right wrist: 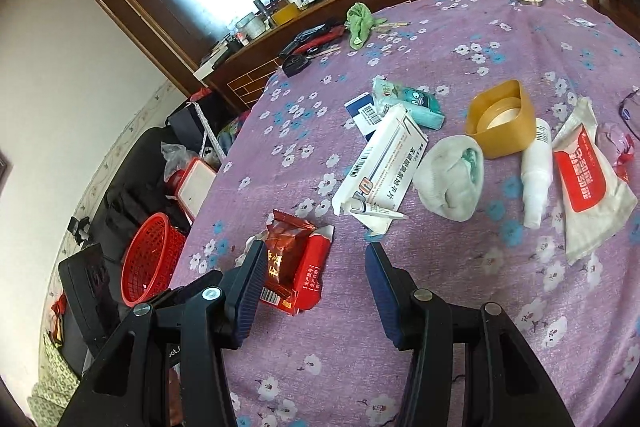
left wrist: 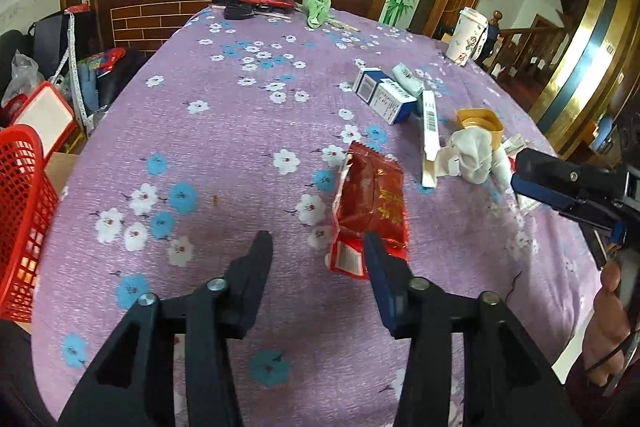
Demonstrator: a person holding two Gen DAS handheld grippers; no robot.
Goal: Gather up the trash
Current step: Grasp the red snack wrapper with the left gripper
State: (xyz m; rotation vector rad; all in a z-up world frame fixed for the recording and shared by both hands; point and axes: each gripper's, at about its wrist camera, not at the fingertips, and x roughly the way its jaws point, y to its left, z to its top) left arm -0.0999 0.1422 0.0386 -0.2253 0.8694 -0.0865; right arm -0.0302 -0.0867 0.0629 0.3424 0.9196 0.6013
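Now, with both the left gripper and right gripper gaping empty, straddle the red wrapper lying flat on the tablecloth and pinch its raised edge for the red basket.

My left gripper points down at a slant, and its two black fingers stand apart with nothing between them. My right gripper tilts down too — its jaws are open about as wide, and they hold nothing. In the left wrist view my right gripper comes in from the right side, seen from the side, with blue pads on its tips. My right hand is wrapped around its handle — fingers curled tight.
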